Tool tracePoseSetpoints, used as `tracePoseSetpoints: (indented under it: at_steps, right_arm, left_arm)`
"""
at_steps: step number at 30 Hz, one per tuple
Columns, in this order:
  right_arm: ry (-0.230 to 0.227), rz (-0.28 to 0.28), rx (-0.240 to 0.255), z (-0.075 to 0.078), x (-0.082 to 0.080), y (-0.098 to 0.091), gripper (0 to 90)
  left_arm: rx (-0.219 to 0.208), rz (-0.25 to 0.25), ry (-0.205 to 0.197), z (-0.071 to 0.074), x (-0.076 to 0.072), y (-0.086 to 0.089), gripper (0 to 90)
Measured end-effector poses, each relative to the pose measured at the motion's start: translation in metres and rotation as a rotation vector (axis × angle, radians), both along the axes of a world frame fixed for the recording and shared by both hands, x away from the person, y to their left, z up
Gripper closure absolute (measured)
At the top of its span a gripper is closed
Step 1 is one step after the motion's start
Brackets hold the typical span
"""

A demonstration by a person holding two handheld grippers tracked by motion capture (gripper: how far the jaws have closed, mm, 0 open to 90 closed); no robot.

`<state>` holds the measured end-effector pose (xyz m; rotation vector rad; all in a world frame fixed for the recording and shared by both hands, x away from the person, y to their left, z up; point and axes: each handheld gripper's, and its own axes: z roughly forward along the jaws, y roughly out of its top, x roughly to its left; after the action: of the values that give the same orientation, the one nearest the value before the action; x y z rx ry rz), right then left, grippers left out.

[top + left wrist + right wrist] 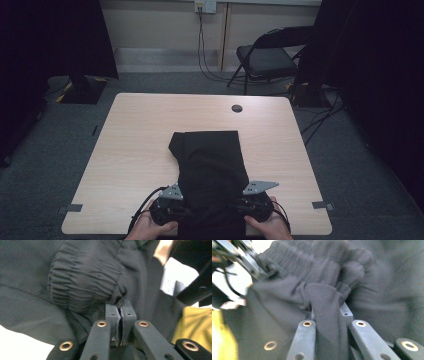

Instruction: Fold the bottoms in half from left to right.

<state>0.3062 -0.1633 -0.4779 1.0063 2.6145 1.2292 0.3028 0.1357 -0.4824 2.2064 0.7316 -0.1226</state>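
Gripping the black trousers (210, 165) waistband in both clamped tools, left (121, 305) and right (329, 312), lay it evenly toward the table (130, 150) edge nearest you.

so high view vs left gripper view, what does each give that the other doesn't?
High view: the whole table, its round hole, a chair behind it, the full black garment folded lengthwise and draped over the near edge, the right claw and both hands.

Left gripper view: the left claw close up, jaws pinched shut on the fabric beside a gathered elastic band, and something yellow at the right.

Both: the garment, the left claw, pale tabletop.
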Motion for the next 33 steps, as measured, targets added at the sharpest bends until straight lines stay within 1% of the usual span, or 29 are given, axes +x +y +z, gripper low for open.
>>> tracePoseSetpoints:
  at_steps: [1,2,3,4,5,6,7,8,9,10,11,12,14,15,16,17,18,19,20,21,22,23,24,25,27,29,30,32,33]
  right_arm:
    - [0.013,-0.004,-0.016,-0.004,0.004,0.001,79.5]
    - [0.013,-0.004,-0.016,-0.004,0.004,0.001,79.5]
    - [0.019,-0.009,-0.048,-0.010,0.009,0.003,79.9]
    - [0.017,-0.013,-0.040,-0.012,0.015,0.004,80.1]
    - [-0.038,-0.020,-0.059,-0.013,0.026,0.008,80.3]
    - [-0.038,-0.020,-0.059,-0.013,0.026,0.008,80.3]
    - [-0.051,-0.047,-0.047,-0.015,0.041,0.011,80.4]
    - [-0.051,-0.047,-0.047,-0.015,0.041,0.011,80.4]
    - [-0.057,-0.069,-0.029,-0.017,0.059,0.013,80.5]
    - [-0.057,-0.069,-0.029,-0.017,0.059,0.013,80.5]
    - [-0.064,-0.074,-0.027,-0.017,0.066,0.014,80.5]
    - [-0.066,-0.092,-0.022,-0.018,0.076,0.016,80.5]
    - [-0.076,-0.116,-0.024,-0.018,0.092,0.020,80.5]
    - [-0.082,-0.129,-0.023,-0.019,0.099,0.021,80.4]
    - [-0.095,-0.155,-0.033,-0.018,0.112,0.025,80.1]
    - [-0.095,-0.155,-0.033,-0.018,0.112,0.025,80.1]
    - [-0.099,-0.166,-0.044,-0.018,0.117,0.026,79.7]
    - [-0.101,-0.173,-0.054,-0.017,0.121,0.027,78.6]
    - [-0.103,-0.169,-0.063,-0.016,0.122,0.027,75.9]
    - [-0.093,-0.159,-0.055,-0.016,0.119,0.026,67.6]
    - [-0.093,-0.159,-0.055,-0.016,0.119,0.026,67.6]
    - [-0.091,-0.150,-0.055,-0.016,0.116,0.025,64.1]
    - [-0.082,-0.120,-0.060,-0.013,0.106,0.024,54.2]
    - [-0.082,-0.120,-0.060,-0.013,0.106,0.024,54.2]
    - [-0.081,-0.111,-0.045,-0.008,0.097,0.022,47.7]
    - [-0.086,-0.106,-0.029,-0.001,0.088,0.020,42.1]
    - [-0.096,-0.111,-0.016,0.003,0.086,0.018,40.3]
    - [-0.115,-0.125,0.027,0.014,0.082,0.012,39.4]
    - [-0.127,-0.139,0.055,0.019,0.082,0.008,39.8]
  left_arm:
    - [0.006,0.005,-0.006,-0.002,0.004,-0.001,87.2]
    - [0.006,0.005,-0.006,-0.002,0.004,-0.001,87.1]
    - [0.028,0.017,-0.023,-0.002,0.009,-0.003,87.1]
    - [0.052,0.025,-0.052,-0.002,0.014,-0.004,87.0]
    - [0.075,0.066,-0.087,-0.002,0.024,-0.006,86.8]
    - [0.075,0.066,-0.087,-0.002,0.024,-0.006,86.8]
    - [0.085,0.090,-0.100,-0.003,0.033,-0.006,86.7]
    - [0.087,0.101,-0.107,-0.003,0.040,-0.005,86.7]
    - [0.085,0.119,-0.119,-0.004,0.052,-0.003,86.7]
    - [0.079,0.129,-0.121,-0.005,0.059,-0.002,86.7]
    - [0.078,0.142,-0.137,-0.006,0.070,0.000,86.7]
    - [0.075,0.156,-0.157,-0.007,0.078,0.001,86.7]
    - [0.093,0.175,-0.190,-0.007,0.094,0.001,86.6]
    - [0.092,0.193,-0.187,-0.008,0.101,0.002,86.6]
    - [0.079,0.220,-0.181,-0.008,0.109,0.002,86.4]
    - [0.062,0.237,-0.174,-0.010,0.114,0.003,86.4]
    - [0.051,0.240,-0.173,-0.010,0.118,0.003,86.4]
    - [0.046,0.230,-0.167,-0.010,0.119,0.004,86.2]
    - [0.049,0.221,-0.166,-0.010,0.119,0.005,85.8]
    - [0.053,0.211,-0.160,-0.009,0.117,0.007,84.8]
    - [0.059,0.200,-0.156,-0.008,0.116,0.008,84.8]
    - [0.083,0.164,-0.148,-0.006,0.114,0.010,83.6]
    - [0.100,0.143,-0.136,-0.003,0.110,0.016,81.3]
    - [0.100,0.143,-0.136,-0.003,0.110,0.016,80.5]
    - [0.091,0.143,-0.130,-0.001,0.107,0.022,79.0]
    - [0.065,0.134,-0.135,0.002,0.103,0.028,74.6]
    - [0.040,0.137,-0.134,0.004,0.102,0.031,71.9]
    - [-0.005,0.141,-0.132,0.010,0.101,0.037,67.4]
    - [-0.019,0.149,-0.141,0.013,0.101,0.041,65.4]
